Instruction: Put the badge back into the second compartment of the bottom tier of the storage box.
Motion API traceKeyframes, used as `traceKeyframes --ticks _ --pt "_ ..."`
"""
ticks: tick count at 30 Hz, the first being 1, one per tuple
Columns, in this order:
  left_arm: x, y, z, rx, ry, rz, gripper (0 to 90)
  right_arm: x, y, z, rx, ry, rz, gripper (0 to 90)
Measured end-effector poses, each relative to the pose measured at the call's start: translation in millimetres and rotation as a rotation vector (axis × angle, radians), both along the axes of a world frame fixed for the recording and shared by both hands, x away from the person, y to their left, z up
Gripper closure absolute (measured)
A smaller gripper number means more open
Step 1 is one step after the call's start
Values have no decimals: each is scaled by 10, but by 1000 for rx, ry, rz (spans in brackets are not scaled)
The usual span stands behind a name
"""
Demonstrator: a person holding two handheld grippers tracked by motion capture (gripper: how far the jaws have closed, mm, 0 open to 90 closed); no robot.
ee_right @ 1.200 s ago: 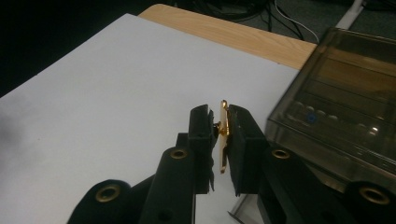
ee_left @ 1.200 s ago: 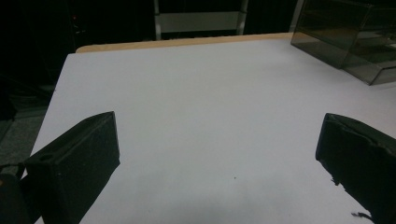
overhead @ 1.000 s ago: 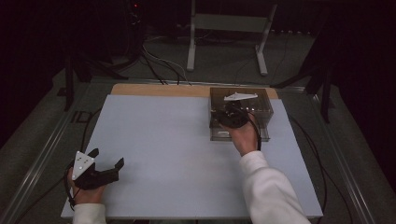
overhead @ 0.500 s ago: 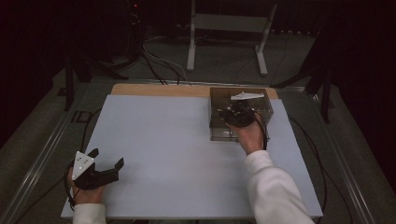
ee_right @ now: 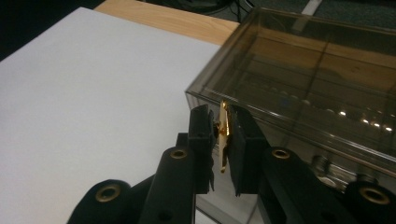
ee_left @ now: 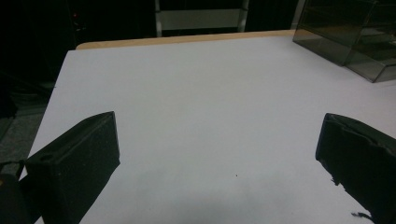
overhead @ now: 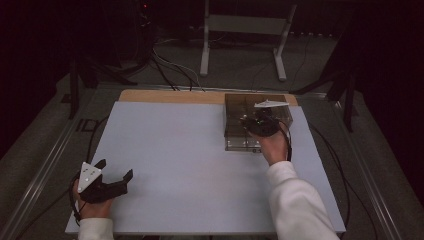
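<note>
Right claw (ee_right: pixel 223 140) level, pinching gold piece (ee_right: pixel 224 135) beside box (ee_right: pixel 308 79).

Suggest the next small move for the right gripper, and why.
Probably carry the gold piece on toward an opening of the smoky clear box: the right gripper is shut on it at the box's near wall, not inside. The left gripper rests open, apart.

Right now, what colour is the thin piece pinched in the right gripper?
Gold, shiny; the thin piece shows best in the right gripper view.
</note>
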State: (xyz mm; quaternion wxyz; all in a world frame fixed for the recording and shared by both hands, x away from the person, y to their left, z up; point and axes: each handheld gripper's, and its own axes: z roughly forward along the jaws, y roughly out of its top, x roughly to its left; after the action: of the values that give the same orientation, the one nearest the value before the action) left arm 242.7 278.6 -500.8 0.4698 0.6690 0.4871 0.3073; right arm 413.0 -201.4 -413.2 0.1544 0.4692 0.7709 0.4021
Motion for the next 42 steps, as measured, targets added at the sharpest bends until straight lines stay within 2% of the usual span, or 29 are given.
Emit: traceKeyframes --ticks 22,37,42 --pt "1 -3 -3 1 1 0 4 -23 -314 -282 0 42 -74 808" --pt "7 -2 -6 1 4 -3 4 -13 -399 -522 -47 85 -112 808" --pt "6 -2 -6 0 3 -1 4 -4 -371 -619 -109 92 -117 808"
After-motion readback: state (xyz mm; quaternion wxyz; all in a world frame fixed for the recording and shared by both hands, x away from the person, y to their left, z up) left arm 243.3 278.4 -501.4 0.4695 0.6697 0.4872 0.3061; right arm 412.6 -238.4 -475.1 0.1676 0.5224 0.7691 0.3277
